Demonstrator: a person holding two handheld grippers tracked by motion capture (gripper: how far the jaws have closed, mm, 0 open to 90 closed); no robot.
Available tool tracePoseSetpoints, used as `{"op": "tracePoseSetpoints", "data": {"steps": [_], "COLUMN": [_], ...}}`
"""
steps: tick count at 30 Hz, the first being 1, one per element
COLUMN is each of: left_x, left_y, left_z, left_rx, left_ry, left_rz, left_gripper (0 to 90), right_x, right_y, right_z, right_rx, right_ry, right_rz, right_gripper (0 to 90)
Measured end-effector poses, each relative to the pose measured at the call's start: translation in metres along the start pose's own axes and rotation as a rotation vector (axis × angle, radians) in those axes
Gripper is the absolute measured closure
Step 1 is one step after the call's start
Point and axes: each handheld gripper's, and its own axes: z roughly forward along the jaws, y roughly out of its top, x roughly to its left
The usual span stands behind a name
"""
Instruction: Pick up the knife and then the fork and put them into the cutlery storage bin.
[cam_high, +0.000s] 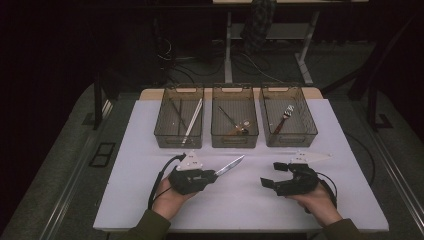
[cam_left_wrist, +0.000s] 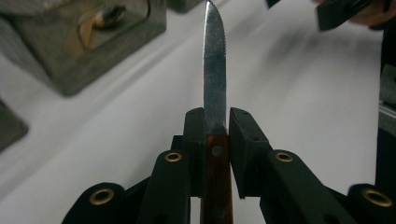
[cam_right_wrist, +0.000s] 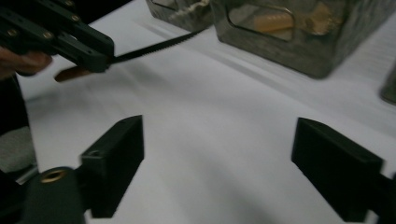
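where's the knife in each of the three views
High view: the knife lies left of centre, blade slanting up and right out of the left gripper.
Left gripper view: centre, blade upright, wooden handle clamped between the jaws.
Right gripper view: upper left, dark serrated blade sticking right from the other gripper.
Shared landmark: the middle bin beyond the blade's tip.

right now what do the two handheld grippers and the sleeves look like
Both the left gripper and right gripper are black, with blocky jaws and brass-coloured rivets; each carries a pale three-cornered plate and trails a black cable. The sleeves are olive green.
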Motion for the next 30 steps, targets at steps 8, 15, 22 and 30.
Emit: {"op": "tracePoseSetpoints", "data": {"steps": [8, 15, 22, 30], "left_x": [-0.011, -0.014, -0.016, -0.021], "left_y": [0.02, 0.029, 0.037, 0.039], "left_z": [0.016, 0.024, 0.034, 0.044], "left_rx": [-0.06, -0.102, -0.147, -0.164], "left_ry": [-0.007, 0.0, 0.007, 0.006], "left_rz": [0.021, 0.022, 0.017, 0.028], "left_gripper": [76.7, 76.7, 76.6, 75.9], "right_x": [0.008, 0.003, 0.001, 0.002], "right_y": [0.024, 0.034, 0.038, 0.043], "right_z": [0.017, 0.03, 0.04, 0.033], "right_rx": [-0.079, -0.126, -0.187, -0.247], "right_ry": [0.115, 0.176, 0.234, 0.277], "right_rz": [0.06, 0.136, 0.191, 0.183], "right_gripper": [43.4, 51.0, 70.9, 88.4]}}
